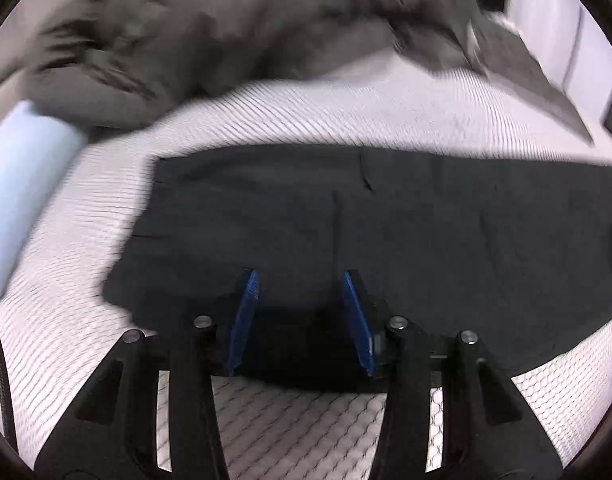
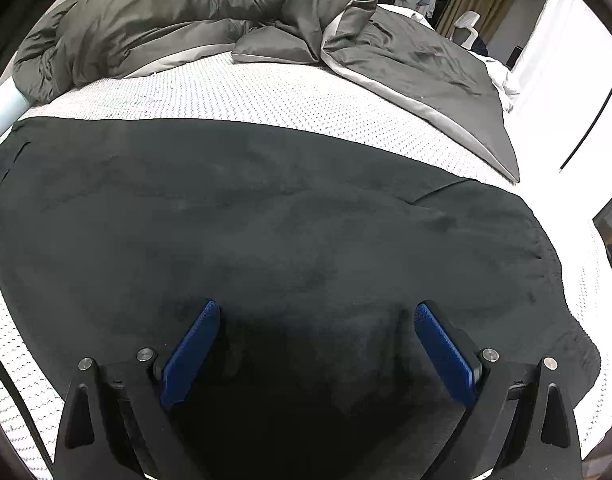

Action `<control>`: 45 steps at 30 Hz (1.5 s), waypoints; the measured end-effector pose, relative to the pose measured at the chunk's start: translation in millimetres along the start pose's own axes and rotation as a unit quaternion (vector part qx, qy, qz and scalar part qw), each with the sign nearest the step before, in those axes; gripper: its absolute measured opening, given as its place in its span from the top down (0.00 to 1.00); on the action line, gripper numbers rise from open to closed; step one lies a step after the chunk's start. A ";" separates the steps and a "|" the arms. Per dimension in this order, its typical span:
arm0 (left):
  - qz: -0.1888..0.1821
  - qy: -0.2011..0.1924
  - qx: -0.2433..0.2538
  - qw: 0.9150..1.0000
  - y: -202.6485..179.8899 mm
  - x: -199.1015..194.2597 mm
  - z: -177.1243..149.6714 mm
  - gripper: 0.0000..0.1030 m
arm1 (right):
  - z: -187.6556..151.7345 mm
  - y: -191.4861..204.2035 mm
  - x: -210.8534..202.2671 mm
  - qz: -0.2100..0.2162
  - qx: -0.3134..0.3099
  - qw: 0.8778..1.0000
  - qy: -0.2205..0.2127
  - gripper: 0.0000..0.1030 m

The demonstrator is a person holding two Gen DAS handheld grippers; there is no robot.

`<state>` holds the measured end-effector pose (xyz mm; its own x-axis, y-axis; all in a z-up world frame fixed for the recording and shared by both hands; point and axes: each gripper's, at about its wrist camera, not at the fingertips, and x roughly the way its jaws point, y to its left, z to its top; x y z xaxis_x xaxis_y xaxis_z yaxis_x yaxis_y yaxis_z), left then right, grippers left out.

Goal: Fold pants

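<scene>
Our left gripper (image 1: 299, 280) and right gripper (image 2: 316, 312) hang released over the flat black fabric pants (image 2: 265, 208). We judge they are poised at six o'clock to pinch the near edge for folding.

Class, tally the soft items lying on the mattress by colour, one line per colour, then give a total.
Black: 1, the pants
Grey: 1, the duvet
Total: 2
</scene>
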<state>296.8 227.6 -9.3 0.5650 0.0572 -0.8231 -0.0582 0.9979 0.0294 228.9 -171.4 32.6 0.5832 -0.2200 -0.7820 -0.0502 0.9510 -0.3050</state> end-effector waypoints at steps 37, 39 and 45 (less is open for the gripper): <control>0.010 0.009 0.026 1.000 6.1 58.6 79.6 0.65 | 3.8 -6.4 0.2 0.015 -0.003 1.000 -0.014 0.04; 0.040 0.032 0.009 0.999 22.5 86.0 83.6 0.65 | 5.1 -3.3 0.1 0.016 -0.007 1.000 -0.015 0.04; 0.044 0.016 -0.080 0.996 49.8 65.2 76.7 0.67 | 4.8 -9.4 4.1 0.016 0.000 1.000 -0.010 0.04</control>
<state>393.8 283.5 -18.0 0.5253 0.1407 -0.8392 -0.2378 0.9712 0.0139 235.6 -180.2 34.9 0.5971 -0.1845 -0.7806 -0.0694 0.9577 -0.2794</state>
